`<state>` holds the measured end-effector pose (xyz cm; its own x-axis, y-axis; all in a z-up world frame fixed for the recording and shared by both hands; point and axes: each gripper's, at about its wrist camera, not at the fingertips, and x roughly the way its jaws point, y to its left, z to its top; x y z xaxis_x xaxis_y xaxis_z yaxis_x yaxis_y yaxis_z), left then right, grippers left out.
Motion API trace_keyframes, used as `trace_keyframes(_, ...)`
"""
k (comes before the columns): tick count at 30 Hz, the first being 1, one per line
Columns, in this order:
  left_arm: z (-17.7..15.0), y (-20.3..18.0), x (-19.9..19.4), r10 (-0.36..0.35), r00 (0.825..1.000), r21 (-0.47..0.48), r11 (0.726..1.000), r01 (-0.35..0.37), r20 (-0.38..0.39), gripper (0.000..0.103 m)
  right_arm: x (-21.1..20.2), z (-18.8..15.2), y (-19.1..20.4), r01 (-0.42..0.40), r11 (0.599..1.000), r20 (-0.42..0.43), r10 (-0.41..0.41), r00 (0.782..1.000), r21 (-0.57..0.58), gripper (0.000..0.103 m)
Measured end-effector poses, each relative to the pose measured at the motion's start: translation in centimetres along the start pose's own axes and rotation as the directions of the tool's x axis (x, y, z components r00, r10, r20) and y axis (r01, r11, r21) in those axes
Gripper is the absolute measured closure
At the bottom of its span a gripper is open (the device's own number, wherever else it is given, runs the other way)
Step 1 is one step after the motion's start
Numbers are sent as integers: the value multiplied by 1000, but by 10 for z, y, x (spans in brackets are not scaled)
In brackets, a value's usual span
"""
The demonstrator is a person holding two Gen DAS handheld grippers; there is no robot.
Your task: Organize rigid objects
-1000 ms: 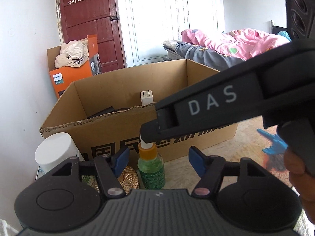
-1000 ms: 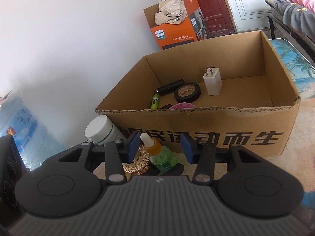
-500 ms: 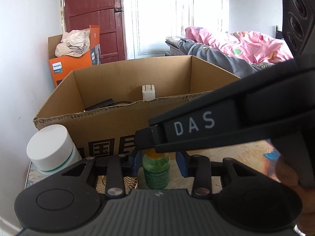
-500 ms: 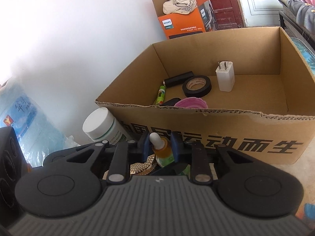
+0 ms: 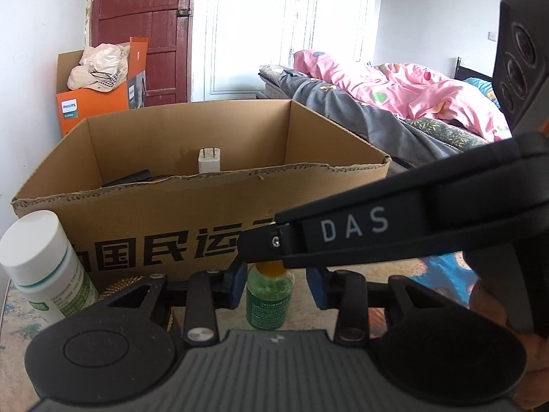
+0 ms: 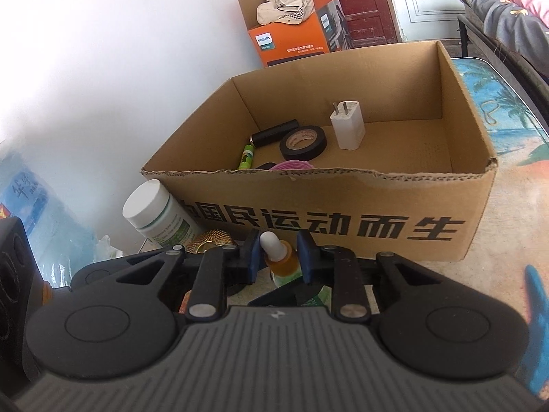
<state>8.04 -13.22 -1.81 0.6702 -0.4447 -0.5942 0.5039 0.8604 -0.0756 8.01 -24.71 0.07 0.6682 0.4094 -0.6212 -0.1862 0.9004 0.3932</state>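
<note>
Both tongs pinch one upright dropper bottle (image 5: 270,295): right tongs (image 6: 277,253) at its neck, left tongs (image 5: 276,287) around its green body.

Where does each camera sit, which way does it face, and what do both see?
Left wrist: on the left gripper, facing forward and down at the dropper bottle and cardboard box; its fingers, the right gripper crossing in and a hand show.
Right wrist: on the right gripper, looking down into the box; its fingers show.
Shared: bottle, box, white jar; both grippers' jaws have just been closing, bottle between them.
</note>
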Motion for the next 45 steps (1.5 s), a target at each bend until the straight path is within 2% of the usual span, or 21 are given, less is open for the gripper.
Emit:
trace_keyframes(9,0,-6,2,-28,1000,6,1000,28,-3,64,-12,-4,-11,26,1000,5,-26,1000,9,81)
trace_keyframes(20,3,0,9,7,999,6,1000,-7,-33,62,-8,-3,-12,18,1000,0,-18,1000,13,80)
trace_keyframes(34,-13,-1,27,12,997,35,999,-10,-73,62,-3,-1,-11,17,1000,-27,-17,999,-5,79)
trace_keyframes(45,-22,-4,35,15,998,49,999,-12,-61,69,1,0,-13,23,999,-55,-26,998,-37,75)
